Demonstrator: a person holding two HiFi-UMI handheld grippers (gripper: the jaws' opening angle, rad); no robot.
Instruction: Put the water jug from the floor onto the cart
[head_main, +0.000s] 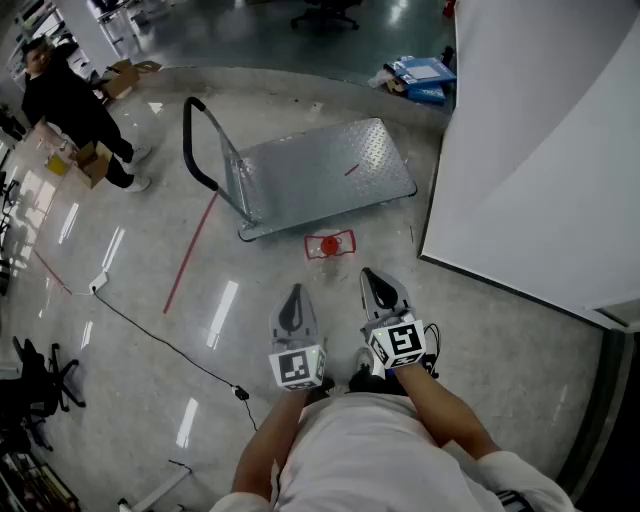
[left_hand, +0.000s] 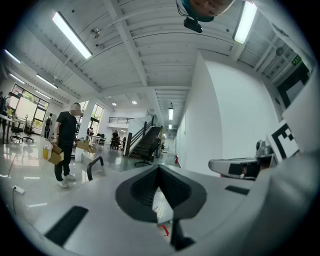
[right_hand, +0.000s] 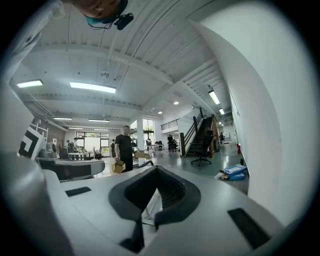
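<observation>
The cart (head_main: 320, 170) has a bare metal deck of embossed tread plate, dull silver with a soft sheen, and its handle (head_main: 186, 135) is a smooth black tube. The floor (head_main: 140, 290) is speckled grey, polished to a high gloss that throws back bright streaks of light. The water jug (head_main: 330, 243) looks like clear plastic with a red cap. The wall panel (head_main: 540, 150) is plain matt white. The left gripper (head_main: 294, 295) and right gripper (head_main: 374, 280) have smooth matt grey plastic shells, with a black ribbed lining inside the jaws. The brown cardboard boxes (head_main: 95, 160) look dull and papery.
</observation>
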